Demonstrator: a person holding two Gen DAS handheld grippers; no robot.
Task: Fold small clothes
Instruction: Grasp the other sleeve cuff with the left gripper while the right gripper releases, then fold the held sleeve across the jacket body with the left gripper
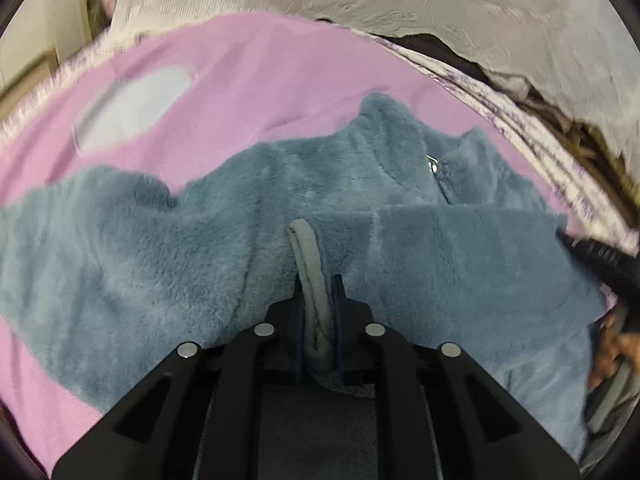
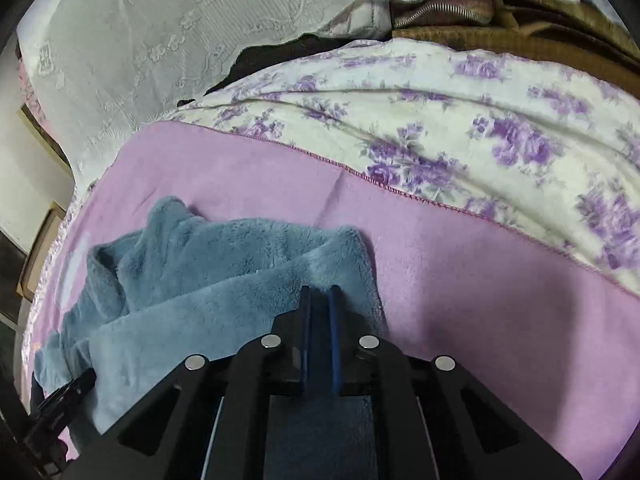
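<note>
A small blue fleece jacket with a zip at its collar lies spread on a pink blanket. My left gripper is shut on the jacket's grey ribbed hem band, which stands up between the jaws. In the right wrist view the same fleece jacket lies bunched at the lower left, and my right gripper is shut on its right edge, with blue fleece pinched between the blue pads. The other gripper's black tip shows at the bottom left of that view.
A white quilt with purple flowers lies folded beyond the pink blanket. Behind it are a pale lace cover and brown fabric. A pale blue patch marks the blanket. A hand shows at the right edge.
</note>
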